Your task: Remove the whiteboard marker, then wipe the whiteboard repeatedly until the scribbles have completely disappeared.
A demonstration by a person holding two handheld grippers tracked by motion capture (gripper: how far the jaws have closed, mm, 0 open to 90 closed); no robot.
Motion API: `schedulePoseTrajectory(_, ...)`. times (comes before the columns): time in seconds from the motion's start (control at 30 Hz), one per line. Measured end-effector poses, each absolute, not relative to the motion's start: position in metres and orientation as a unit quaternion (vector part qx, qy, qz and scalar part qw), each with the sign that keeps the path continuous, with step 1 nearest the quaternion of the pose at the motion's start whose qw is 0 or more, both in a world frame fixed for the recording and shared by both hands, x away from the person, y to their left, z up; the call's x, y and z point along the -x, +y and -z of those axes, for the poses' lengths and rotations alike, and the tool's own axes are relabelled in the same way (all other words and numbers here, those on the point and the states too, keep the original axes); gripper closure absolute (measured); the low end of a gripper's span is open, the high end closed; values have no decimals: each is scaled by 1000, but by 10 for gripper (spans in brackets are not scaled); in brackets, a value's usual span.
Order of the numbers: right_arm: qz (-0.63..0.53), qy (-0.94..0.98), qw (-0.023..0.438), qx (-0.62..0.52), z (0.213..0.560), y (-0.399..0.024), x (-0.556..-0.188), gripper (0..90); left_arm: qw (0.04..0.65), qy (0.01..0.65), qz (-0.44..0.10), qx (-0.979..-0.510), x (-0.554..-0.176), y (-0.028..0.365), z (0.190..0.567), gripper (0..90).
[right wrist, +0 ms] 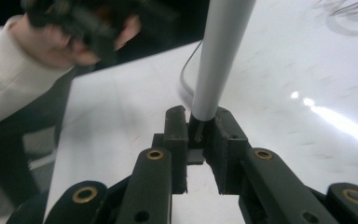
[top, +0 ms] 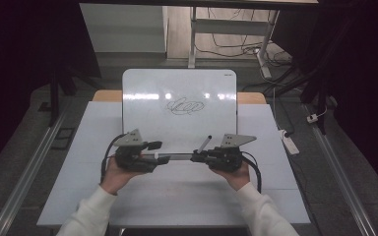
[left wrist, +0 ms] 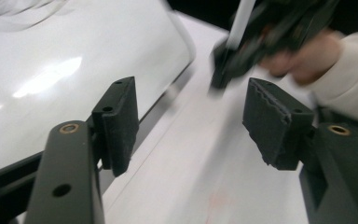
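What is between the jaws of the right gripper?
The right gripper has its jaws closed on the dark end of a grey marker, which rises above the whiteboard. The clamped tip itself is covered by the pads.

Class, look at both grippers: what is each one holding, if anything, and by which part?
The right gripper holds a grey marker by its lower end, between shut jaws. The left gripper holds nothing; its jaws stand open.

The marker [right wrist: 219,56] is cut off by the right gripper view's top edge, and the other claw [right wrist: 81,23] there is blurred.
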State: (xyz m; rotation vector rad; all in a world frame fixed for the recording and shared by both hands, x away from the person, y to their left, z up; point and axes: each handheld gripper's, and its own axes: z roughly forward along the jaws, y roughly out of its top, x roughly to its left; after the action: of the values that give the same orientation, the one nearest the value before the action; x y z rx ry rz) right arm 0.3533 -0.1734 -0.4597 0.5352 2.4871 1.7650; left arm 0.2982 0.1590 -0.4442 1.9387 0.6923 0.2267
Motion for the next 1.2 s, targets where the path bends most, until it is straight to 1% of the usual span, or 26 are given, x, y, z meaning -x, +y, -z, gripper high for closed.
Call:
schedulePoseTrajectory(0.2, -603, 768, 45, -211, 451, -187, -356, 778, 480, 339, -129, -799, -262, 200, 470, 336)
schedulePoseTrajectory(0.37, -612, 755, 64, -228, 449, -192, -357, 778, 454, 369, -141, -799, -243, 219, 492, 317)
schedulePoseTrajectory(0.4, -612, 755, 64, -228, 449, -192, -357, 778, 450, 373, -142, -799, -241, 220, 494, 317)
schedulePoseTrajectory(0.43, -613, 750, 72, -237, 448, -193, -358, 778, 447, 376, -145, -799, -240, 221, 497, 293)
schedulePoseTrajectory(0.47, -613, 750, 72, -237, 448, -193, -358, 778, 443, 380, -147, -798, -239, 222, 499, 293)
schedulePoseTrajectory(0.5, -616, 745, 79, -243, 448, -195, -359, 778, 440, 383, -150, -798, -239, 222, 501, 274)
schedulePoseTrajectory(0.67, -626, 732, 88, -255, 447, -196, -363, 779, 429, 395, -147, -799, -244, 221, 508, 244)
schedulePoseTrajectory(0.8, -635, 719, 97, -267, 444, -195, -371, 778, 431, 401, -146, -795, -245, 225, 509, 234)
schedulePoseTrajectory(0.87, -635, 714, 109, -274, 440, -188, -383, 778, 435, 405, -146, -791, -247, 227, 509, 232)
schedulePoseTrajectory(0.9, -635, 714, 109, -274, 440, -188, -383, 778, 435, 406, -145, -790, -247, 228, 510, 232)
schedulePoseTrajectory(0.97, -634, 711, 115, -283, 436, -180, -395, 778, 434, 407, -145, -791, -248, 228, 510, 230)
schedulePoseTrajectory(1.0, -623, 716, 125, -289, 432, -168, -409, 779, 434, 406, -146, -791, -248, 228, 511, 230)
schedulePoseTrajectory(1.07, -616, 720, 133, -290, 429, -162, -416, 778, 433, 405, -146, -792, -248, 227, 511, 230)
schedulePoseTrajectory(1.1, -609, 724, 145, -291, 425, -149, -431, 779, 432, 404, -146, -793, -248, 226, 512, 230)
schedulePoseTrajectory(1.13, -609, 724, 145, -291, 425, -149, -431, 779, 430, 402, -146, -795, -248, 226, 512, 230)
schedulePoseTrajectory(1.17, -608, 719, 153, -299, 421, -139, -446, 779, 429, 401, -147, -796, -248, 226, 512, 230)
schedulePoseTrajectory(1.2, -606, 718, 160, -303, 419, -134, -453, 779, 428, 401, -148, -796, -249, 226, 513, 230)
